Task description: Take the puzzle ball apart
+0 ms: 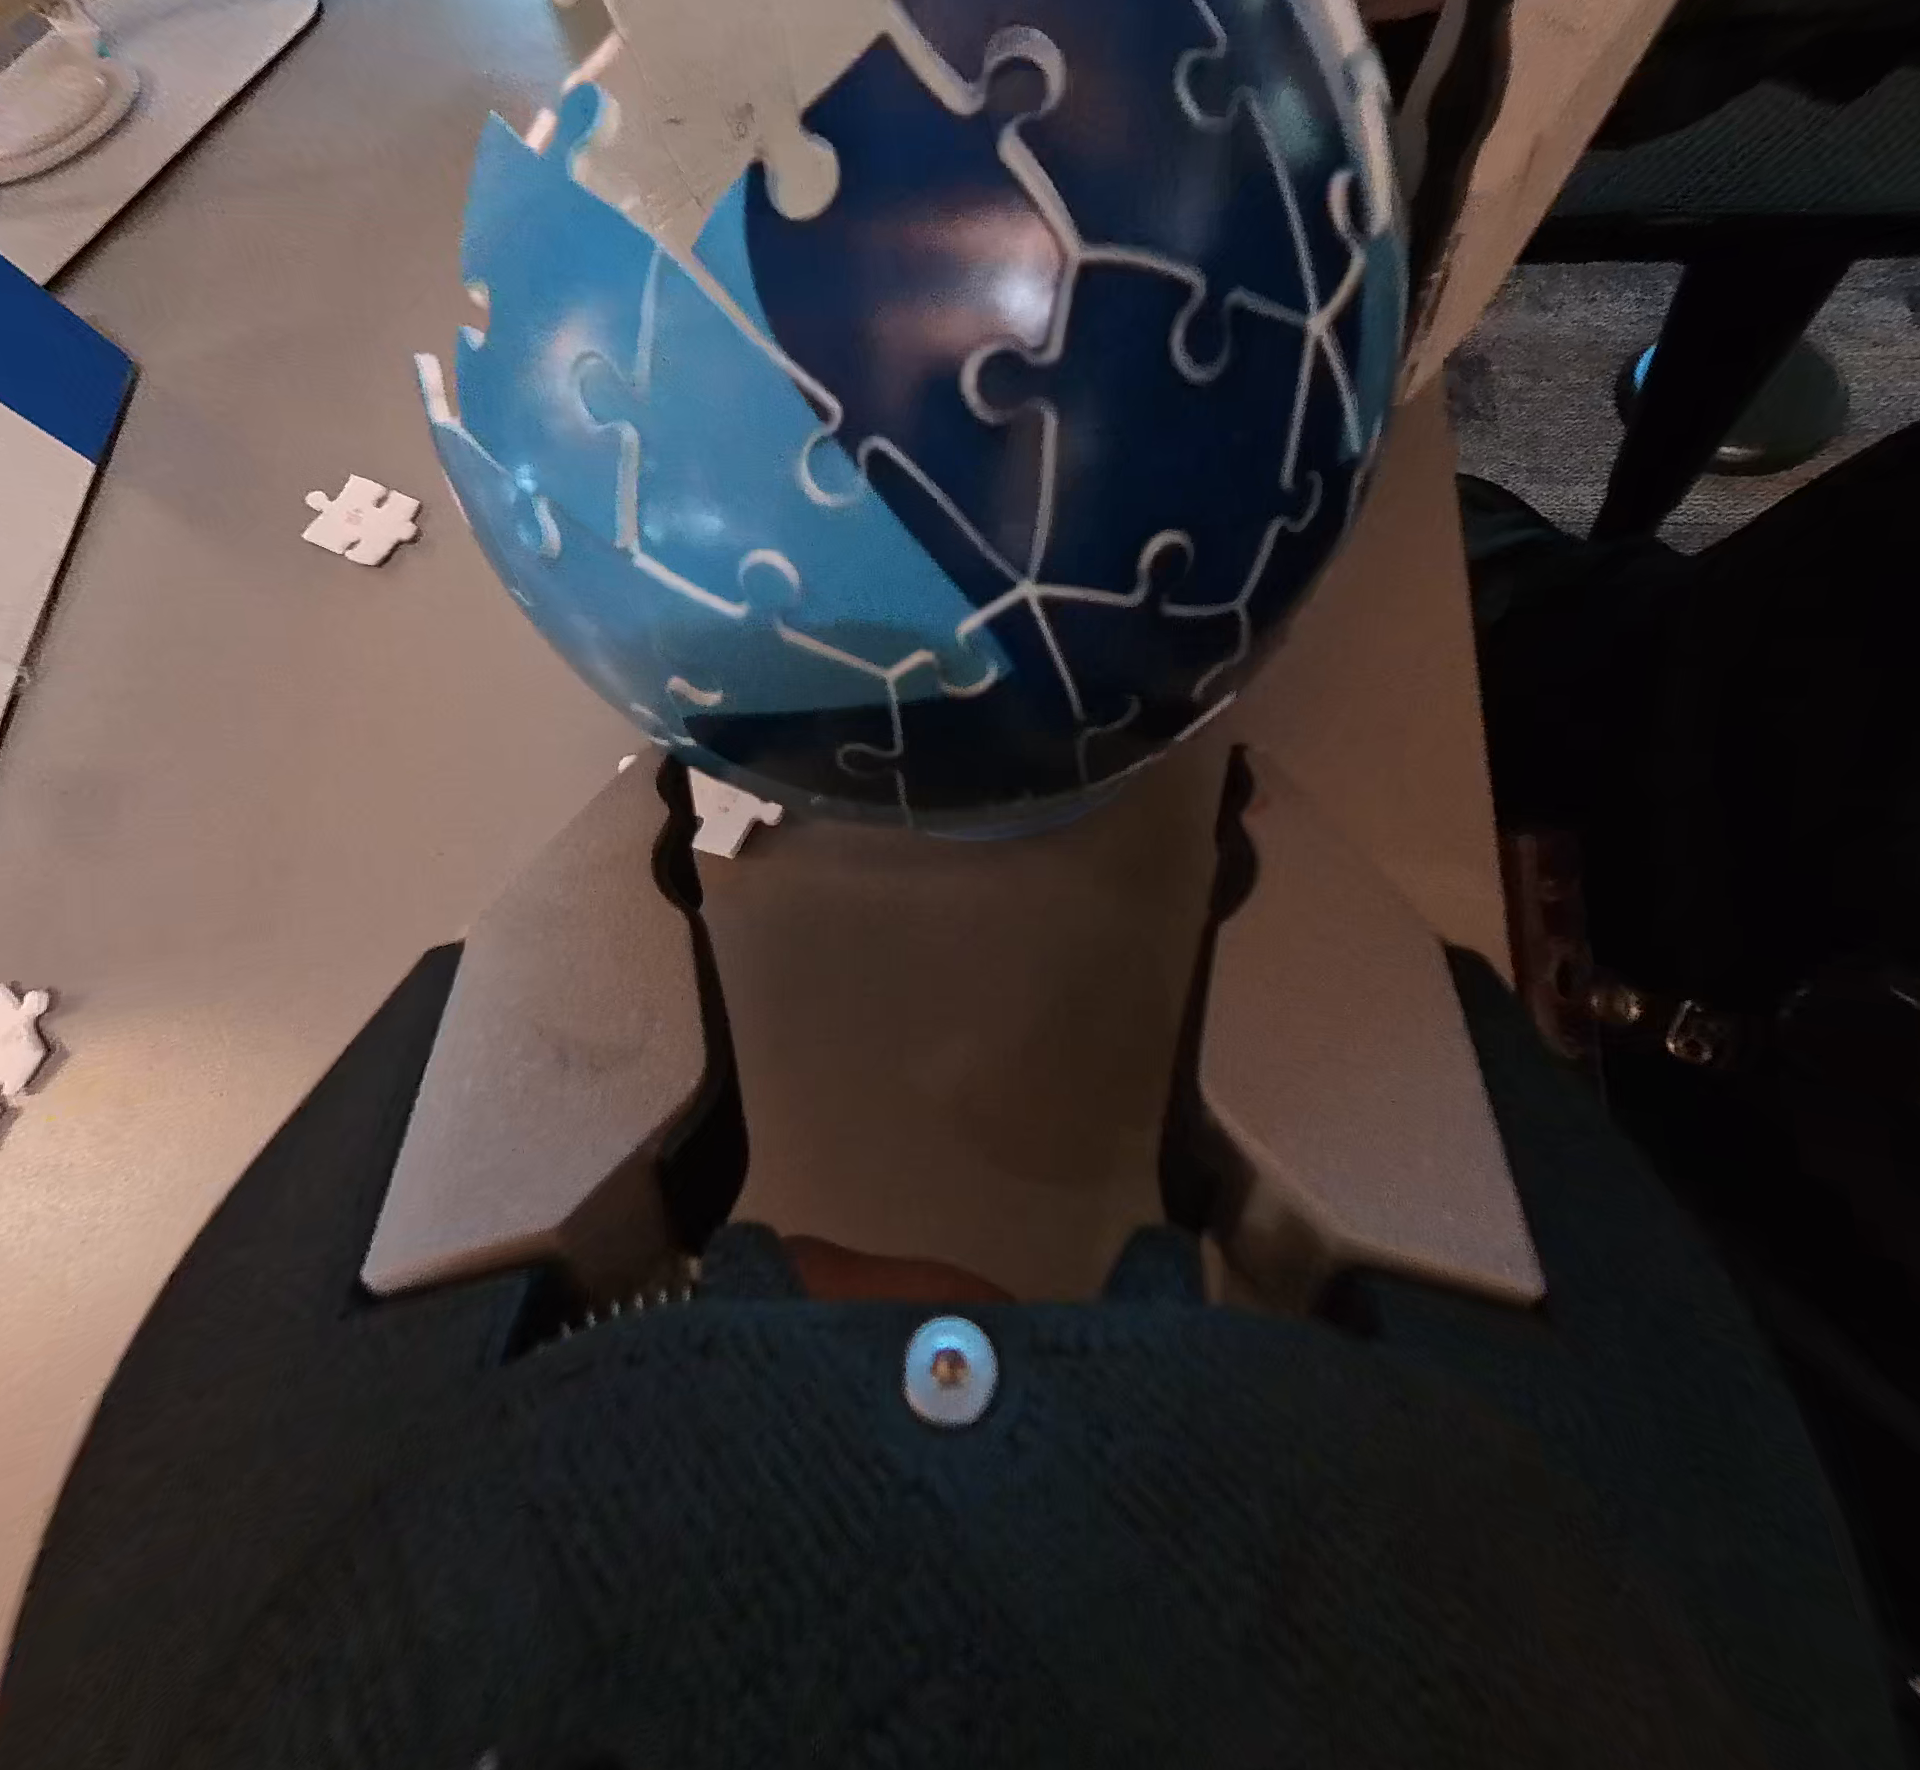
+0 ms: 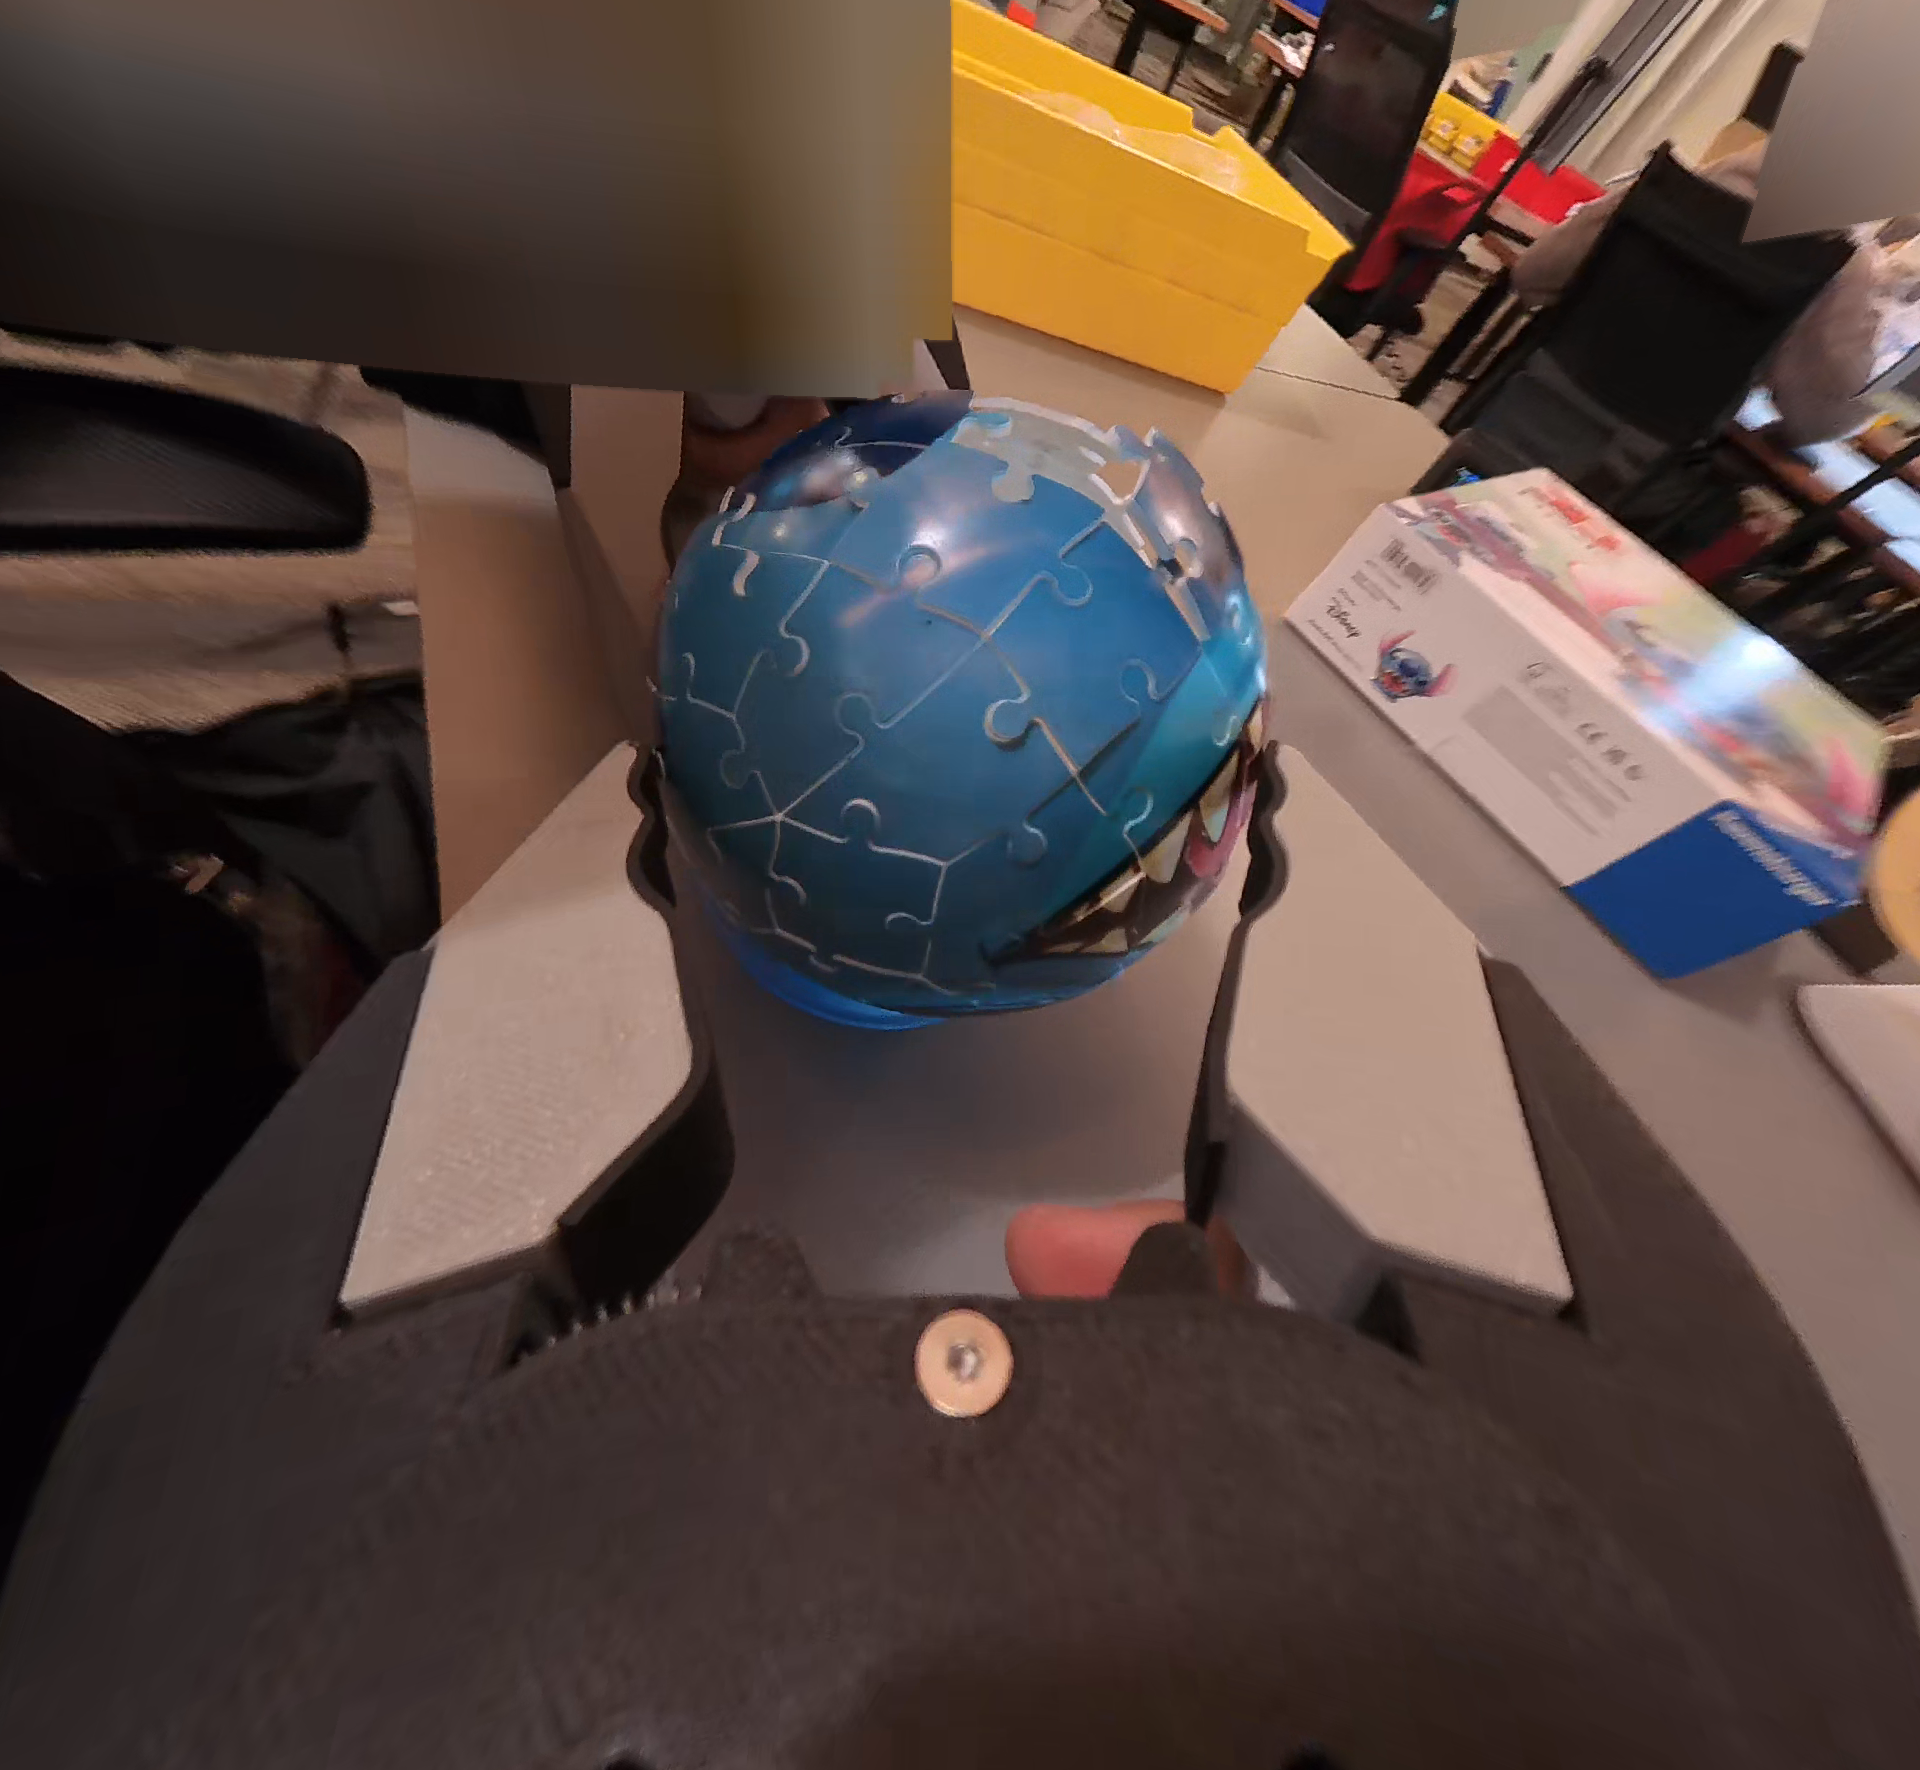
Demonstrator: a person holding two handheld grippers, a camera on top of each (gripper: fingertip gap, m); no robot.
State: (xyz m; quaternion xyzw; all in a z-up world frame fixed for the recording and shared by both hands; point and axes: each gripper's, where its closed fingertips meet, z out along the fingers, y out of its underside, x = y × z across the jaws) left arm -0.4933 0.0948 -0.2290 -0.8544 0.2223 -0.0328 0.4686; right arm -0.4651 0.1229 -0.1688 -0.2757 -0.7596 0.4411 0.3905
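Right wrist view shows my right tool clamped on the puzzle ball, its two fingers pressing the blue sphere from either side, low on its body. Most pieces on this face are still locked together, but the top is broken open with a ragged edge where pieces are gone. A printed mouth with teeth shows on the ball beside my right-hand finger. Behind it, a white and blue puzzle box lies on the tabletop, and a yellow bin sits farther back.

From the left wrist view, my left tool has its fingers spread apart, the tips just under the ball and not gripping it. Here the ball shows dark blue and light blue pieces, with the pale grey backs of pieces at its upper edge. Loose white pieces lie face down on the grey tabletop: one piece left of the ball, another piece partly hidden just beside my left fingertip, a third piece at the frame's edge
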